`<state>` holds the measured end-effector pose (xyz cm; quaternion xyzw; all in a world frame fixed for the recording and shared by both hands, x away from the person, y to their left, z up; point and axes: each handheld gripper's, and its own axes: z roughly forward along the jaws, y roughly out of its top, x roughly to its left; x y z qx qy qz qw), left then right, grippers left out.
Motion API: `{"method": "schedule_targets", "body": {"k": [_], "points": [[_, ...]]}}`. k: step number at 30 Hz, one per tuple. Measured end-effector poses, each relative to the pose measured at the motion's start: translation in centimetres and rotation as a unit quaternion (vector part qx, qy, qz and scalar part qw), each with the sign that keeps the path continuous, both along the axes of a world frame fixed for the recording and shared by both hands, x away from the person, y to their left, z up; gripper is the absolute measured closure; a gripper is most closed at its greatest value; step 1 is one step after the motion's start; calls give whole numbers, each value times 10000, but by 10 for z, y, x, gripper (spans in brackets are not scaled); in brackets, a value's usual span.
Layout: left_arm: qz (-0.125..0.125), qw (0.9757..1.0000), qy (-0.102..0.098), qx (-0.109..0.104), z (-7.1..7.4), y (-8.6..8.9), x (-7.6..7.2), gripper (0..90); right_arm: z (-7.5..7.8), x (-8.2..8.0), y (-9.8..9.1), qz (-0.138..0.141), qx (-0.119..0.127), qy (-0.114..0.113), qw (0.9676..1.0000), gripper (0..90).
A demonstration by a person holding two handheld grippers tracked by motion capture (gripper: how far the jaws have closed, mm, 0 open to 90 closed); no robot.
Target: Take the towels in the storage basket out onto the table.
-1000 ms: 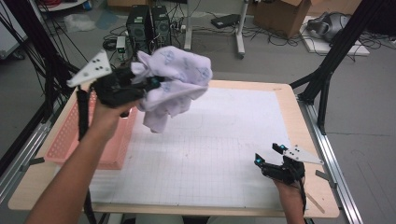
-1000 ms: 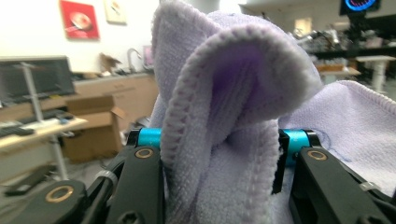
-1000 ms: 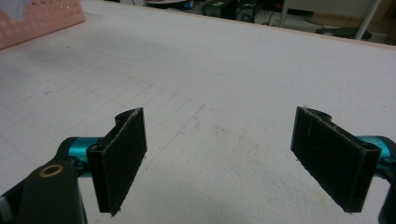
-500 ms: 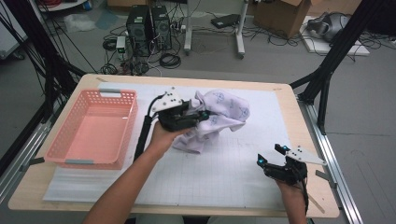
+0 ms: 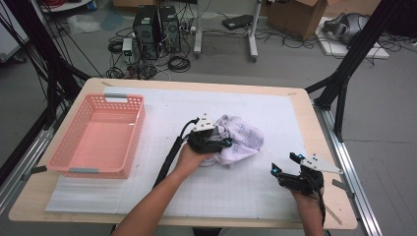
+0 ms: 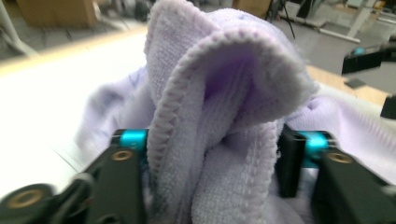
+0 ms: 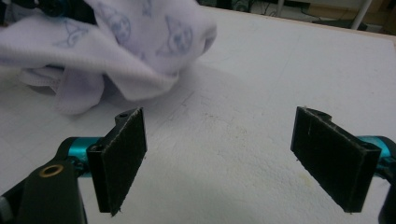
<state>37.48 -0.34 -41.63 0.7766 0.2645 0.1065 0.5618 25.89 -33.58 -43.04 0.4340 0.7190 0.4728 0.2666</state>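
Note:
A pale lilac towel [image 5: 242, 139] with faint printed figures lies bunched on the white gridded mat near the table's middle. My left gripper [image 5: 224, 144] is low at its left side, pointing right. In the left gripper view a thick fold of the towel [image 6: 224, 107] stands between the jaws, which have just been opening; the right pad [image 6: 288, 163] looks barely clear of the cloth. My right gripper [image 5: 283, 163] rests near the front right of the mat, open with nothing between its pads [image 7: 122, 154], and the towel [image 7: 140, 42] lies ahead of it to the left.
A pink plastic basket [image 5: 69, 164] stands on the left part of the table with nothing in it. The mat [image 5: 275, 108] covers most of the wooden tabletop. Computer cases, cables and boxes are on the floor beyond the far edge.
My left hand has carried the towel from above the basket's right side, rightward and down, onto the middle of the mat. The right gripper has kept still.

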Motion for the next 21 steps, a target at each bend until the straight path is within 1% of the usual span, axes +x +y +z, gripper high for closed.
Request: {"method": "schedule_targets", "body": {"k": [1, 2, 3, 4, 5, 6, 7, 9, 12, 13, 14, 15, 16, 17, 18, 19, 21], "points": [[-39, 9999, 88, 28, -1, -1, 0, 415, 0, 0, 0, 7, -15, 12, 10000, 172], [-55, 9999, 133, 43, 0, 0, -1, 415, 0, 0, 0, 7, -15, 12, 10000, 172], [-4, 9999, 105, 26, 2, 2, -4, 326, -1, 0, 0, -1, -12, 32, 10000, 172], [75, 10000, 44, 12, 5, 5, -6, 286, -1, 0, 0, -4, 5, 38, 10000, 172], [113, 9999, -4, -4, 8, 9, -9, 259, -1, 0, 0, -11, 20, 49, 10000, 172], [145, 9999, 1, -55, 11, 14, -11, 259, -1, 0, 0, -11, 20, 49, 10000, 172], [177, 9997, -36, -160, 15, 20, -15, 225, -1, 0, 0, 1, 7, 25, 10000, 172], [325, 9991, -97, -235, 19, 30, -22, 218, -3, 0, 1, 25, 11, 47, 10000, 172], [448, 9984, -41, -339, 20, 46, -32, 215, -4, -2, 2, 48, 5, 114, 9999, 172], [530, 9978, -31, -391, 19, 53, -39, 210, -5, -4, 4, 81, -27, 131, 9999, 172], [573, 9976, -46, -393, 18, 58, -43, 210, -5, -6, 4, 101, -54, 146, 9998, 172], [617, 9972, -62, -415, 16, 65, -48, 209, -5, -6, 4, 101, -54, 146, 9998, 172], [677, 9966, -48, -475, 13, 72, -53, 209, -5, -10, 5, 120, -121, 155, 9997, 172], [730, 9958, -26, -560, 10, 80, -58, 208, -5, -13, 6, 119, -129, 171, 9997, 172], [757, 9954, -17, -592, 7, 87, -63, 208, -5, -13, 6, 119, -129, 171, 9997, 172], [782, 9952, -44, -590, 4, 93, -68, 205, -4, -16, 6, 111, -152, 138, 9997, 172], [833, 9950, -103, -539, -2, 104, -76, 205, -3, -17, 6, 106, -140, 142, 9997, 172]]}}
